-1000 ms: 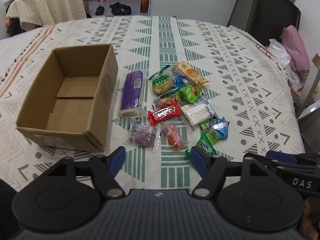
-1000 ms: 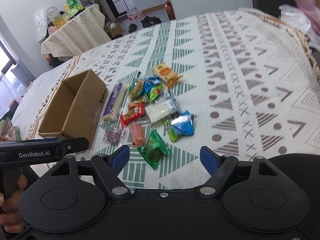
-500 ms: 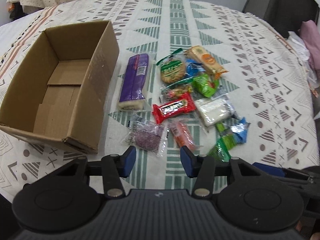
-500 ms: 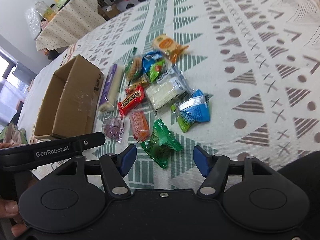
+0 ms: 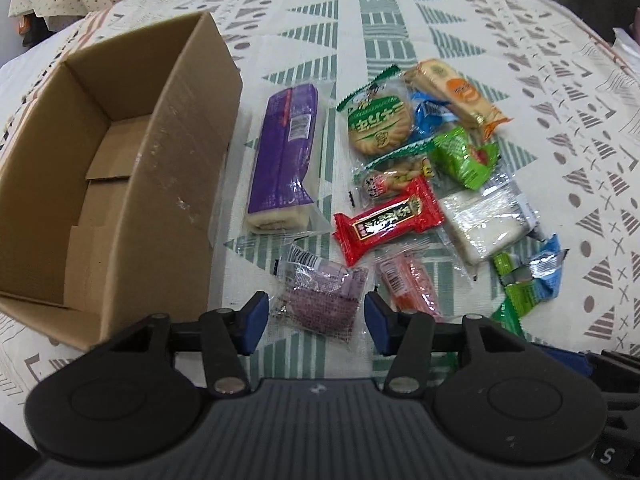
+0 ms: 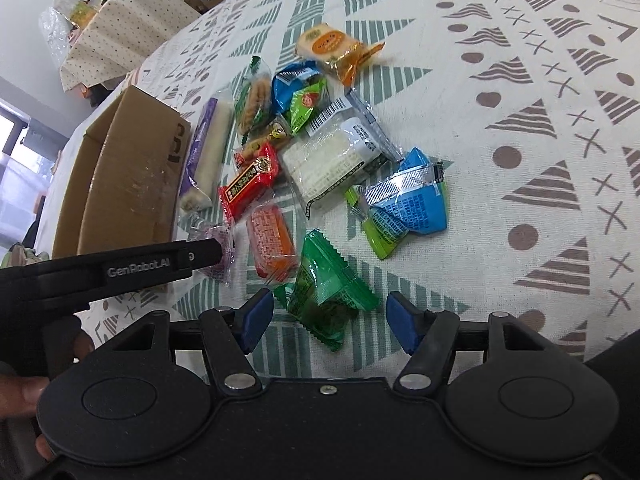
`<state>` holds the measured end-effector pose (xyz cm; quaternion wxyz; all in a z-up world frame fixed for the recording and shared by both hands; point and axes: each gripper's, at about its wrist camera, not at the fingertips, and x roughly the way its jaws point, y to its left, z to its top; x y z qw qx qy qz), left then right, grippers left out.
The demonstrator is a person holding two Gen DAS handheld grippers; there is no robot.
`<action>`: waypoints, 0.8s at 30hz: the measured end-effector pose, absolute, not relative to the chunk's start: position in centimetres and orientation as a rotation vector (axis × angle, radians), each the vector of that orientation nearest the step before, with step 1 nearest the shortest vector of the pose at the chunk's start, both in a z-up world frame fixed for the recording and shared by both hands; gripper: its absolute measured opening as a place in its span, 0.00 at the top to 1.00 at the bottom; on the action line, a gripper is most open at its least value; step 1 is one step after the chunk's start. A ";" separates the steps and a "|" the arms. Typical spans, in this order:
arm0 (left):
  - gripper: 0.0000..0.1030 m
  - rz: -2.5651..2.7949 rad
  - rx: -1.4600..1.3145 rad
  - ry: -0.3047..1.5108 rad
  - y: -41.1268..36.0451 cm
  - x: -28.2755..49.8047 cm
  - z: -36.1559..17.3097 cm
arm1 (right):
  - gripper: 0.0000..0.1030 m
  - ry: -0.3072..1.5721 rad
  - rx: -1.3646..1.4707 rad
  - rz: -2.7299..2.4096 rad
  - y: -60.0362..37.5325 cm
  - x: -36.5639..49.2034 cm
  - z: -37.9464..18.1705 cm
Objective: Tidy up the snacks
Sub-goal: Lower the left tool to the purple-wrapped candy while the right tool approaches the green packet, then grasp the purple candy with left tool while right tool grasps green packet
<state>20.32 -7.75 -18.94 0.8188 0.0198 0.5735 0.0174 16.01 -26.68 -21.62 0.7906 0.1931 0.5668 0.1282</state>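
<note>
Covering the whole work surface is a patterned tablecloth; everything for the task lies on it. At the person's left stands the cardboard box, open-topped and holding nothing that shows, presumably set beside the pile so each snack needs only a short carry.

The snacks lie in one loose heap just right of the box. Largest is the long purple roll, lying parallel to the box wall and nearest it. Next come the clear white-cake packet, the round green-labelled biscuit, the red bar, the orange wafer pack at the far edge, and the small blue and green foil sachets.

The left gripper is pitched steeply down over the small purple mesh-print packet. Its jaws stand at a middling gap that has just widened slightly; the packet sits between the blue pads, which do not appear to press it. Judged: lining up for a pick.

The right gripper likewise brackets the dark green sachet, jaws part-open and apart from it. Judged: both near-edge items are taken first because they are most accessible.
</note>
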 end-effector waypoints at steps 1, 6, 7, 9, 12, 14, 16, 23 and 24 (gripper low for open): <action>0.49 0.041 0.049 1.225 -7.8 20.5 -19.2 | 0.39 1.223 0.414 0.276 -26.7 16.1 -21.7; 0.49 0.035 0.052 1.230 -7.7 20.9 -20.0 | 0.43 1.226 0.417 0.267 -26.6 16.5 -22.2; 0.49 0.030 0.048 1.233 -7.7 20.9 -20.0 | 0.48 1.224 0.417 0.262 -26.6 16.6 -22.3; 0.53 0.027 0.022 1.233 -7.5 21.0 -20.1 | 0.57 1.219 0.414 0.260 -26.5 16.6 -22.4; 0.59 0.028 -0.003 1.231 -7.4 20.9 -19.9 | 0.68 1.211 0.410 0.286 -26.2 16.6 -22.4; 0.61 0.024 -0.002 1.223 -7.5 20.6 -19.5 | 0.69 1.199 0.405 0.290 -26.2 16.5 -22.3; 0.62 0.016 -0.004 1.212 -7.6 20.3 -19.1 | 0.70 1.187 0.418 0.299 -26.3 16.3 -22.0; 0.62 -0.019 -0.015 1.167 -7.7 19.0 -16.8 | 0.70 1.132 0.409 0.288 -26.5 15.3 -20.4; 0.62 -0.022 -0.018 1.162 -7.6 18.8 -16.5 | 0.70 1.124 0.410 0.283 -26.5 15.2 -20.2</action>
